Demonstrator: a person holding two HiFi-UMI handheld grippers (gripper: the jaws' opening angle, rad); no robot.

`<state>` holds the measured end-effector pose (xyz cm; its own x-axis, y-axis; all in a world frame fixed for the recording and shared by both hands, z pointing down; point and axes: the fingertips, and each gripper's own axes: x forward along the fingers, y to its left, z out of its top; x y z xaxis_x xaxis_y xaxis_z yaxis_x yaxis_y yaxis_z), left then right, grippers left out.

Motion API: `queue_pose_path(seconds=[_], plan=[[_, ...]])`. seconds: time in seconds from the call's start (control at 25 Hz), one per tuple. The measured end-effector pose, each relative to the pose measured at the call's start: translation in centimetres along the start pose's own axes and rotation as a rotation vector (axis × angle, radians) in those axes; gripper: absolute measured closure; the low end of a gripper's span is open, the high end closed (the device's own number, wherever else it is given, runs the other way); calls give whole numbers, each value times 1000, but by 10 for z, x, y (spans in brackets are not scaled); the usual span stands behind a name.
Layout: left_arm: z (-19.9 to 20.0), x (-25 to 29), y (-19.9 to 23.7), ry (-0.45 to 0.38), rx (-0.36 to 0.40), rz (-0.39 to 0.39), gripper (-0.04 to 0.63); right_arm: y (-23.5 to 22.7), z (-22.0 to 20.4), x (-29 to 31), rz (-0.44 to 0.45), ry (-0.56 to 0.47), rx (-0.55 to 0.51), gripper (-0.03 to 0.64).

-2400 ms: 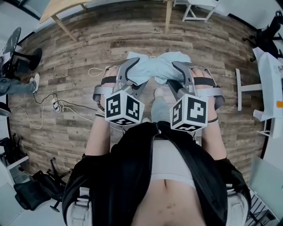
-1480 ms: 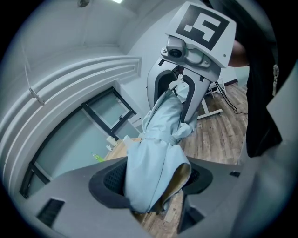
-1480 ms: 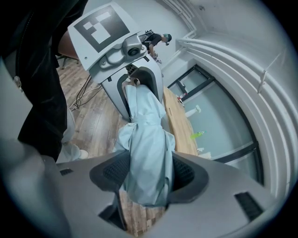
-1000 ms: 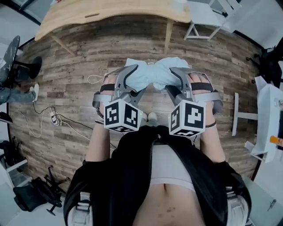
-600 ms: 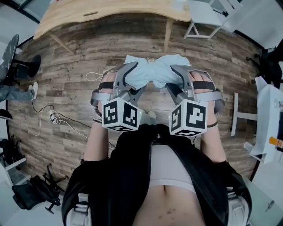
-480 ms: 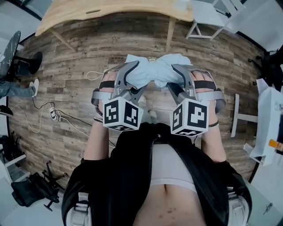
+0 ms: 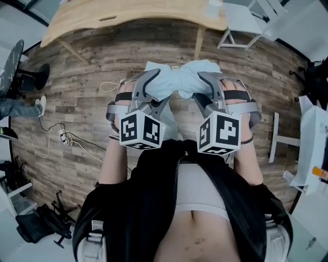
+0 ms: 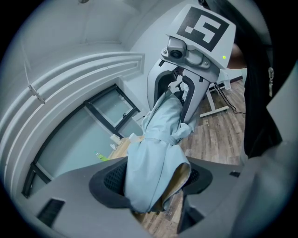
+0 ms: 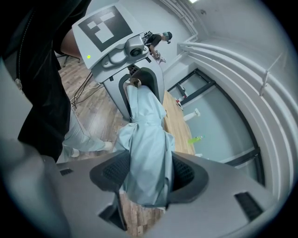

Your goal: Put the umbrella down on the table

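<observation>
A folded pale-blue umbrella [image 7: 177, 82] hangs level between my two grippers, in front of the person's body and above the wooden floor. My left gripper [image 7: 149, 91] is shut on its left end, and my right gripper [image 7: 201, 91] is shut on its right end. In the left gripper view the umbrella [image 8: 156, 153] runs from my pads to the right gripper [image 8: 184, 95] opposite. The right gripper view shows the umbrella [image 9: 146, 153] pinched between my pads, reaching to the left gripper [image 9: 135, 88]. A light wooden table [image 7: 128, 13] stands ahead at the top of the head view.
A cable [image 7: 66, 135] lies on the floor at the left. An office chair [image 7: 15, 61] and a person's shoe are at the far left. White furniture [image 7: 312, 148] stands at the right, a white frame [image 7: 246, 20] beside the table. A green bottle [image 9: 195, 139] stands on the table.
The table has drawn slightly closer in the head view as the person walks forward. Both grippers keep the same hold on the umbrella.
</observation>
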<state>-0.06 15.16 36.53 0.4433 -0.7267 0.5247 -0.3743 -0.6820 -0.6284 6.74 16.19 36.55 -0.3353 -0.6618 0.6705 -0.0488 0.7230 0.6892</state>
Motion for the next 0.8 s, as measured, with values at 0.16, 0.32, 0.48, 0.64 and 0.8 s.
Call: queue_pose_path(seconds=[0.16,0.32,0.48,0.64,0.8], plan=[[-5,29,23,-8,10,-11,308,-23,-9,27,-5,15,13,350],[-13,62,52,-20,15,-24,308,-53,-15,59,-6,31,20,350],[-24,91,88,-32,29,-36,310,-85,-15,91,-14,43,36,350],[-31,116,121,-45,39,-45,310,-116,-15,118,-23,56,46,350],[-38,142,148,-57,39,-63,310,-142,-17,144,-18,74,56,350]])
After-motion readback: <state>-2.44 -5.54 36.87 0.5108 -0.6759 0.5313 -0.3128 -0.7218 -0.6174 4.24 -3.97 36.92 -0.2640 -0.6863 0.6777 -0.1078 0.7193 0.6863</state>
